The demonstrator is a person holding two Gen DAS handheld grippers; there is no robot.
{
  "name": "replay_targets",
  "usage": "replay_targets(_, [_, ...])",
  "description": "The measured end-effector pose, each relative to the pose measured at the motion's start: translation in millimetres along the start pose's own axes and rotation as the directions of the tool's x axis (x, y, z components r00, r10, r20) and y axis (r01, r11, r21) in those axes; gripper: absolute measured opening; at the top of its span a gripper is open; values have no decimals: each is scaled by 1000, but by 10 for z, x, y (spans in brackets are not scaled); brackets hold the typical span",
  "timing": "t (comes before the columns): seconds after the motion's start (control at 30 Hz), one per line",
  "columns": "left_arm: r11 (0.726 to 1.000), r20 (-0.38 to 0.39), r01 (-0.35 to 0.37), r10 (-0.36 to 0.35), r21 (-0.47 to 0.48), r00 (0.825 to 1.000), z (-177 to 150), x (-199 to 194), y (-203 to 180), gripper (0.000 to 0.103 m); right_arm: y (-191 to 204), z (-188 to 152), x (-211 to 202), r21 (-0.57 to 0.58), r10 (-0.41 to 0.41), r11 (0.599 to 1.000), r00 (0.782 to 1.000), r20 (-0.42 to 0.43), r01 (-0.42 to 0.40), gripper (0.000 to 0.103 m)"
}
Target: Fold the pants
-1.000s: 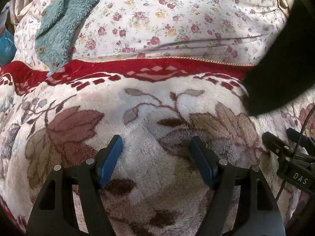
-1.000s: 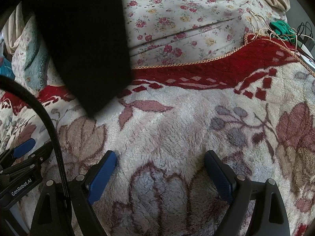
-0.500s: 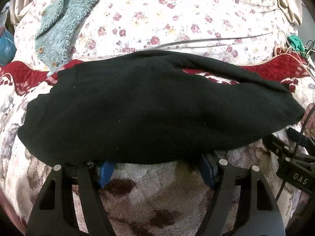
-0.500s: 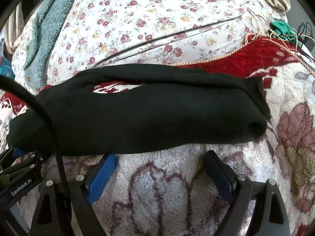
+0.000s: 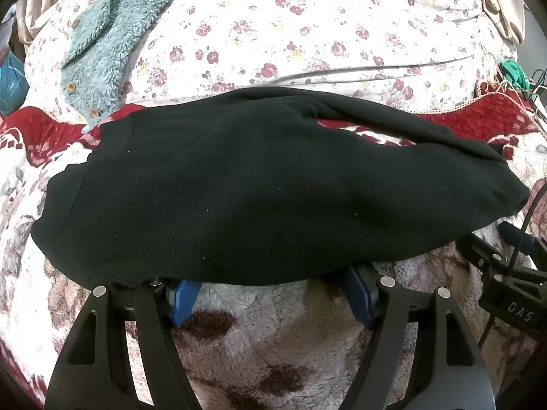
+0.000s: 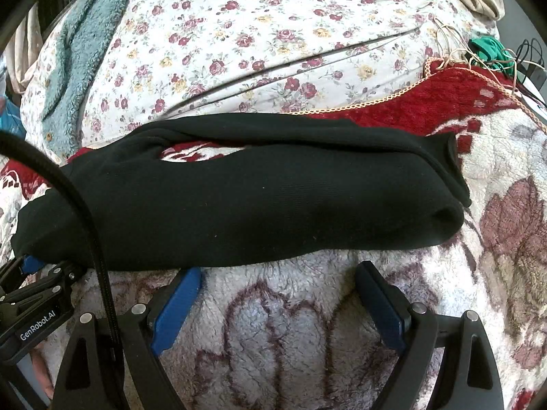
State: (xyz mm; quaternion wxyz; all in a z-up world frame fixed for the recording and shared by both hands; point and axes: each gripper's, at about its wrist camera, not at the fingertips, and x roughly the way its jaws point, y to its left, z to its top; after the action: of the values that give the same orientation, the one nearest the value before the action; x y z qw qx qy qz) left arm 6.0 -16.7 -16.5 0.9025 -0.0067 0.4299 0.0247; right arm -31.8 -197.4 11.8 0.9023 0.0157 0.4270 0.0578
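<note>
The black pants (image 5: pixel 266 188) lie spread crosswise on the fleece blanket (image 5: pixel 273 335), just ahead of both tools. The left tool (image 5: pixel 273 294) stands spread, but the pants' near hem drapes over its blue fingertips (image 5: pixel 181 295), hiding the tips. The right tool (image 6: pixel 277 294) is spread too and grips nothing, its pads just short of the pants (image 6: pixel 239 205). A black cable (image 6: pixel 92 232) crosses the pants' left end. The waistband is hard to make out.
</note>
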Motion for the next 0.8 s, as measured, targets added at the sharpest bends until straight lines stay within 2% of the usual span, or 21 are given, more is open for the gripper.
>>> replay_targets(0.07, [1000,-10,0,0,6,1000,4,3,-8,72,-8,-24,-6,-1,-1,1000,1000,-3,1,91])
replay_targets(0.17, [998,-36,7,-5,64,999,6,-52,-24,72,27,-7,18,-11,-18,1000,1000,-17,17,91])
replay_targets(0.23, [998,-35,8,-6,62,999,1,-135,12,72,26,28,30,-1,-6,1000,999,-39,6,91])
replay_targets(0.33, [999,-11,30,-30,39,1000,-16,-316,120,72,-1,28,-18,36,44,998,998,-37,-43,91])
replay_targets(0.4, [999,0,32,-32,31,999,-5,-422,173,72,-36,-19,-101,109,98,989,995,-14,-96,91])
replay_targets(0.47, [999,1,48,-48,11,999,11,-515,232,72,-33,-58,-183,160,134,978,991,3,-133,85])
replay_targets(0.53, [998,6,56,-56,0,998,23,-586,269,72,7,-88,-289,163,163,972,986,32,-166,84])
replay_targets(0.63, [1000,35,31,-31,-3,999,33,-693,345,72,62,-112,-413,154,165,972,984,73,-175,84])
replay_targets(0.7, [998,37,51,-50,-24,998,16,-760,459,72,61,-121,-450,166,181,968,981,68,-190,84])
replay_targets(0.8, [986,14,127,-126,-109,992,-43,-819,724,72,15,-144,-477,184,207,959,976,63,-215,84])
